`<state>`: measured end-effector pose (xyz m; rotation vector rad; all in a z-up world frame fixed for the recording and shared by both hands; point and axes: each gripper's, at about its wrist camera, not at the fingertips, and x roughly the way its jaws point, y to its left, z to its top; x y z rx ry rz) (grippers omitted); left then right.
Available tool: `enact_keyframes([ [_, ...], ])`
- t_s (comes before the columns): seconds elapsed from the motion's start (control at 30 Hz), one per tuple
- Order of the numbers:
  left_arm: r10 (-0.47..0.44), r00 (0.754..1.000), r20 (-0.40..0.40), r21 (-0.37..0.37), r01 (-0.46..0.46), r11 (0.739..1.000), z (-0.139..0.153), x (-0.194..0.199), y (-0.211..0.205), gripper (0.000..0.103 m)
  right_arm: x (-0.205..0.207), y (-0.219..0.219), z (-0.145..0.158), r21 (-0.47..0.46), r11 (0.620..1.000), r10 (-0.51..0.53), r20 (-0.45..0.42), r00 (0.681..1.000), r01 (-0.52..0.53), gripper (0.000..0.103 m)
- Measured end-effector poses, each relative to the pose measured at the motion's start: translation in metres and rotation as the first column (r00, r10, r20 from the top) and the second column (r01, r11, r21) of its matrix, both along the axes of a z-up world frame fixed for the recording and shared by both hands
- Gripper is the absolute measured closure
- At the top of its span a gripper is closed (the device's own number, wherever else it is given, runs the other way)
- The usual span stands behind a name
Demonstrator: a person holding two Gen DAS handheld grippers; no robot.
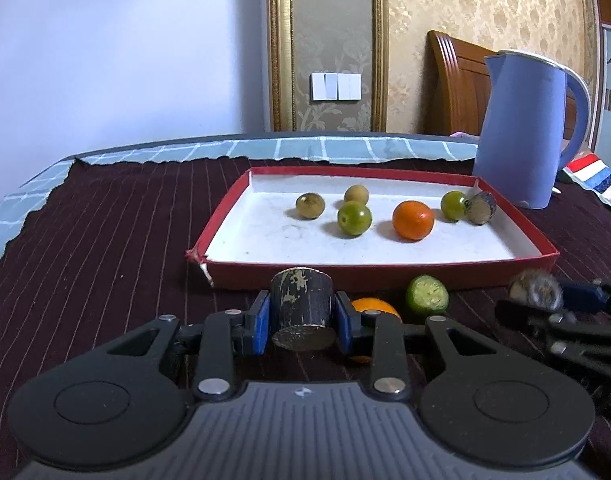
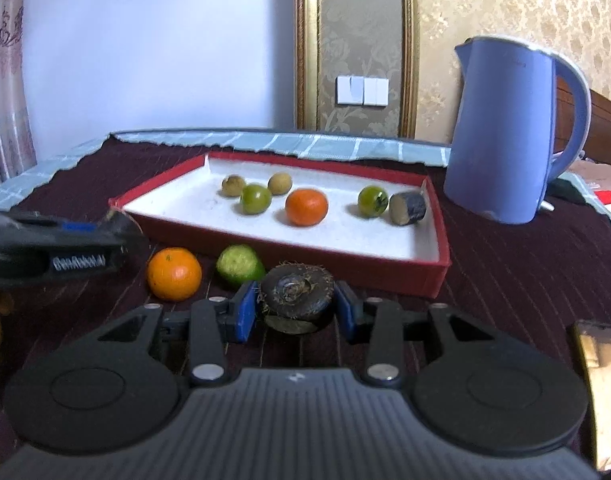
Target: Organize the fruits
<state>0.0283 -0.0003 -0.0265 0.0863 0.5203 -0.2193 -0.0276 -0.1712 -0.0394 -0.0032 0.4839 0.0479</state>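
Right wrist: orange (image 2: 174, 274) unhidden; left's half-blocked.

1. A blue electric kettle (image 2: 509, 132) stands far right on the bench's dark striped cloth (image 1: 105, 240).
2. White wall switches (image 1: 336, 86) sit between gilded mouldings (image 1: 279, 44).
3. A wooden headboard (image 1: 457, 84) rises behind the kettle.
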Motion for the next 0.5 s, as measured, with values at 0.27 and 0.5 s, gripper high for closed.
enact_keyframes([
  [0.27,-0.015,1.000,0.013,0.020,0.014,1.000,0.003,0.002,-0.010,0.071,0.000,-0.012,0.015,0.015,0.999,-0.043,0.036,0.998,0.043,0.064],
  [0.5,-0.014,1.000,0.002,0.028,0.014,1.000,0.001,0.006,-0.013,0.071,0.002,-0.013,0.012,0.022,0.999,-0.046,0.028,0.999,0.045,0.064],
])
